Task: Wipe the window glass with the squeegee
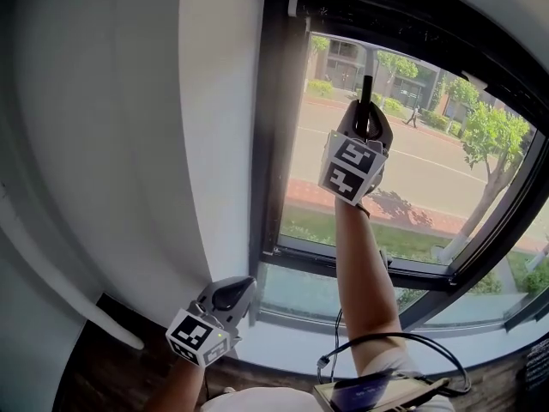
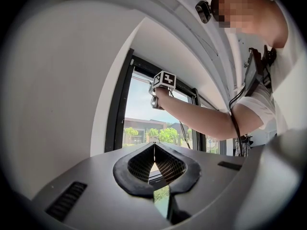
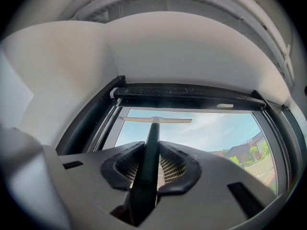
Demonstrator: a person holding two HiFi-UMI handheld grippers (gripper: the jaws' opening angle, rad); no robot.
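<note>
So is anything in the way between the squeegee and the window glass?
No, nothing visible. The right claw is shut on the squeegee, and its blade is up near the top of the glass, just below the dark frame. The left claw is shut and empty, low down, off the pane.

Blocked above and left by the window frame (image 3: 182,91). Open below and rightward across the glass (image 3: 216,128).

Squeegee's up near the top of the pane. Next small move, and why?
Probably pull the squeegee straight down the glass: the right hand-held gripper is shut on its handle, and the blade sits level just under the top frame.
</note>
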